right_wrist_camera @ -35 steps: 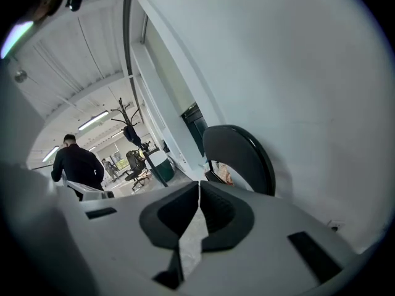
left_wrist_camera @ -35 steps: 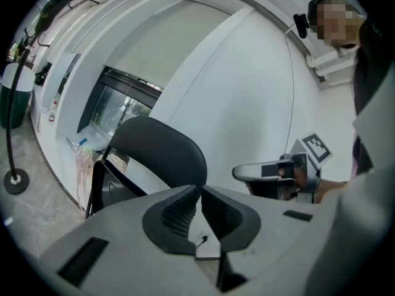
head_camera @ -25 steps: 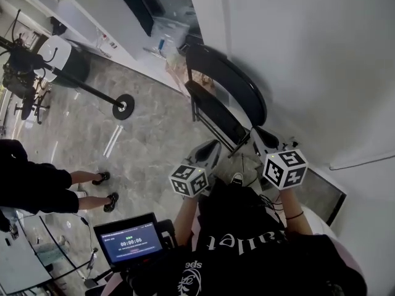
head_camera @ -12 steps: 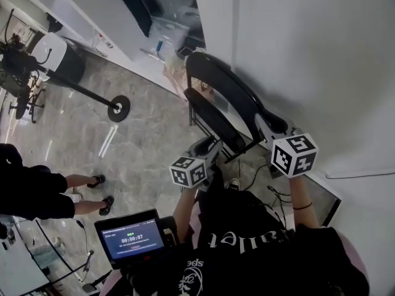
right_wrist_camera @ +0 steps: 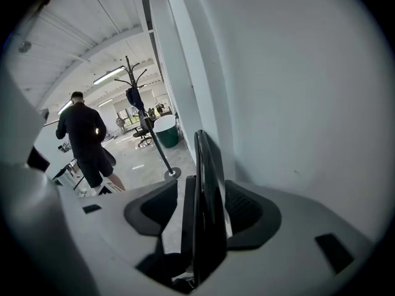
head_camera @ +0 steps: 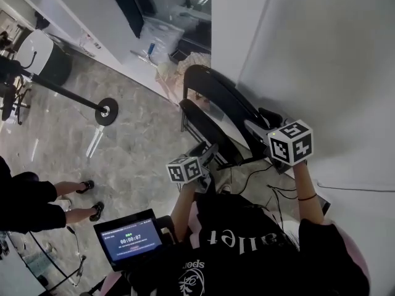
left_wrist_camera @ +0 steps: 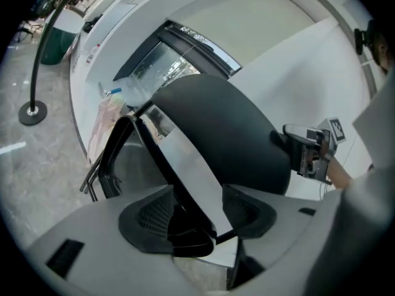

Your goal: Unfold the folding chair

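Unfolding is not yet begun: the folding chair (head_camera: 217, 106) stands folded at the floor's (head_camera: 123, 159) edge against the wall (head_camera: 321, 54), while the left gripper (head_camera: 207, 152) and right gripper (head_camera: 255, 127), jaws just opening, straddle its seat and back unclamped.

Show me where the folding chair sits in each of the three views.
Head view: the folding chair sits upper centre.
Left gripper view: it fills the middle, backrest dark and curved.
Right gripper view: bottom centre, seen edge-on.
Shared landmark: the stand's round base, left of the chair in all three.
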{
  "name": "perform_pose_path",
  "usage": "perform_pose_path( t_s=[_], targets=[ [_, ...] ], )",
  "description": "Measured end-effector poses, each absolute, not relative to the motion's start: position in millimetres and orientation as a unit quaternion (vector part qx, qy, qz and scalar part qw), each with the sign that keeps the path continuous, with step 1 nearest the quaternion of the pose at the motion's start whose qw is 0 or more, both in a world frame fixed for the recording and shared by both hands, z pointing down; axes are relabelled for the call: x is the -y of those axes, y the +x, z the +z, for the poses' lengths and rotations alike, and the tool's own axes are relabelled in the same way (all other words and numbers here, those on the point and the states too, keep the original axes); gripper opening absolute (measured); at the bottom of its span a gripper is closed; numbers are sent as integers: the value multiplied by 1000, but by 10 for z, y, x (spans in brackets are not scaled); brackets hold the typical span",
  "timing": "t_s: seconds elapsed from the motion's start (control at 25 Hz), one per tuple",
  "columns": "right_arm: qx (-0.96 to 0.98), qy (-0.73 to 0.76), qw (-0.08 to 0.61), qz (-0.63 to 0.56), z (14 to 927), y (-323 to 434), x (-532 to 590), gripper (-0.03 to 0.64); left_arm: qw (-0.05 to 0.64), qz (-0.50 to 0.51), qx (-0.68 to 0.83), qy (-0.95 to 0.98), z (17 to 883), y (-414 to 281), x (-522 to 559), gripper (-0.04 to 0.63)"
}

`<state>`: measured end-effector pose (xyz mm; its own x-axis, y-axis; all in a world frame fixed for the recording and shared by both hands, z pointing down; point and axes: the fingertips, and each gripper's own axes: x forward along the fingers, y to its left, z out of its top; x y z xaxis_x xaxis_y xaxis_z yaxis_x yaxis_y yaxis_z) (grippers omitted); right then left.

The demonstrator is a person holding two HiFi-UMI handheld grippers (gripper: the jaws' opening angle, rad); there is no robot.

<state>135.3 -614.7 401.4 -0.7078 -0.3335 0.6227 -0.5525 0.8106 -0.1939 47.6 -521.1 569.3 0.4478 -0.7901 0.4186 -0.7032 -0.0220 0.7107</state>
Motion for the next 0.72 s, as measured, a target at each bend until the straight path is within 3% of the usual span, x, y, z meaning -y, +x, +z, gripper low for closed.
perform_pose_path(
  t_s=[0.72],
  targets=[
    [865,165,417,223,4550,984,6332,224,592,-82,472,649,6552,628,5905,268]
  ],
)
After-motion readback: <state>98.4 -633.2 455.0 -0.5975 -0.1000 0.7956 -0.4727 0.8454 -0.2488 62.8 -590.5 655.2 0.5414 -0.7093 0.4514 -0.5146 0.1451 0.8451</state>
